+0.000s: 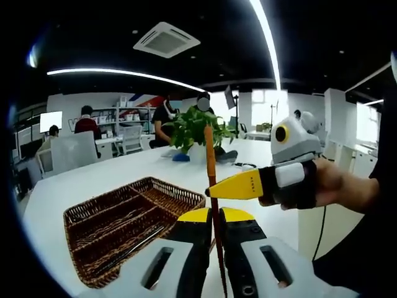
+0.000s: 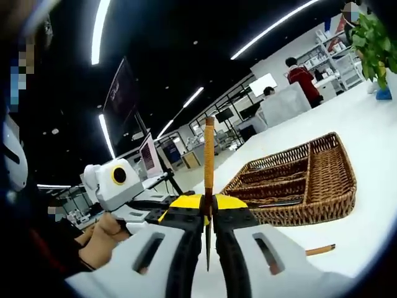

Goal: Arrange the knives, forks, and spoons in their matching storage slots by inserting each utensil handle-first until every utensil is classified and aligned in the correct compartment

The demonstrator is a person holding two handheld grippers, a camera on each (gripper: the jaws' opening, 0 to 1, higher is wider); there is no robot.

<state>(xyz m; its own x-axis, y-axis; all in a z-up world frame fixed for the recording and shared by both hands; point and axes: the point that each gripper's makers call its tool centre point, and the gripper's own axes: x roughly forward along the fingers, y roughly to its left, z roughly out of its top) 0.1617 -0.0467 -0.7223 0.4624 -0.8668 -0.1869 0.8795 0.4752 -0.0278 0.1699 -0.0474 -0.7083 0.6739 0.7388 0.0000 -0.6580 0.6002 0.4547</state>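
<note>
White bench [image 1: 124, 167] runs wide and bare toward 12 o'clock in the left gripper view, with open room around the wicker tray [image 1: 127, 220] at 9 o'clock of the jaws. The tray has long parallel slots, with dark utensils lying lengthwise in them. Left hand-held gripper [image 1: 215, 217] has its jaws together on a brown-handled utensil [image 1: 211, 167]; its long axis is upright in view, the wooden handle pointing to 12 o'clock. Right hand-held gripper [image 1: 239, 186] comes in from 3 o'clock, held by a hand [image 1: 332, 186], its yellow tip meeting the same handle. In the right gripper view this gripper [image 2: 208, 208] is clamped on the utensil [image 2: 209, 155] too, handle up at 12, metal end down between the jaws. Tray [image 2: 335, 186] sits at 2 o'clock; another wooden handle [image 2: 319, 250] lies on the bench [image 2: 372, 124] near 4 o'clock. Potted plant [image 1: 192, 130] stands well beyond the tray.
</note>
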